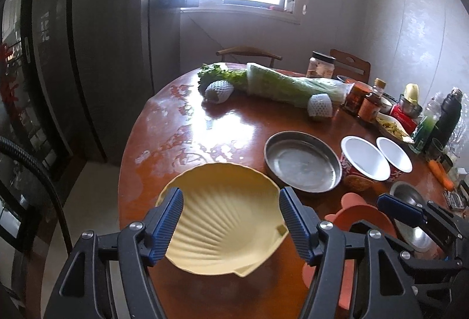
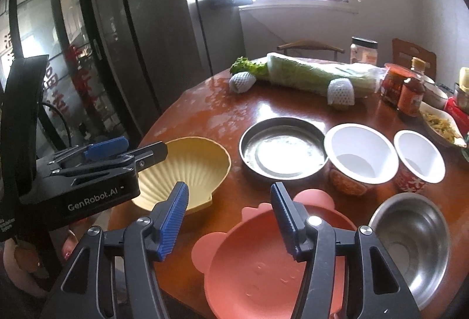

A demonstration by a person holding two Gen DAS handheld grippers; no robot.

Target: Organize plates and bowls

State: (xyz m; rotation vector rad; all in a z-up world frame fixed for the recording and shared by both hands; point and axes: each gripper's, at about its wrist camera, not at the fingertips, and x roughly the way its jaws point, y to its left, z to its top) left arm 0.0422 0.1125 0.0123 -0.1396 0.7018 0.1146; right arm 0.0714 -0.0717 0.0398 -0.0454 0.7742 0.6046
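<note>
Grippers both hang open and empty over the near table edge! Left gripper above the yellow shell plate, right gripper above the pink plate, nothing clamped.

Yellow shell plate: ribbed, scalloped, upright and empty, at near left by the table edge. Pink plate: round with small ears on the rim, faint embossed marks inside, empty, nearest of all, just right of the shell plate. Steel pan: shallow, flat-bottomed, shiny, empty, mid-table, just beyond the pink plate. Large white bowl with red patterned outside: upright, empty, touching or nearly touching the pan's right side. Small white bowl, same pattern: upright, empty, just right of the large one. Steel bowl: deep, empty, at near right beside the pink plate.
</note>
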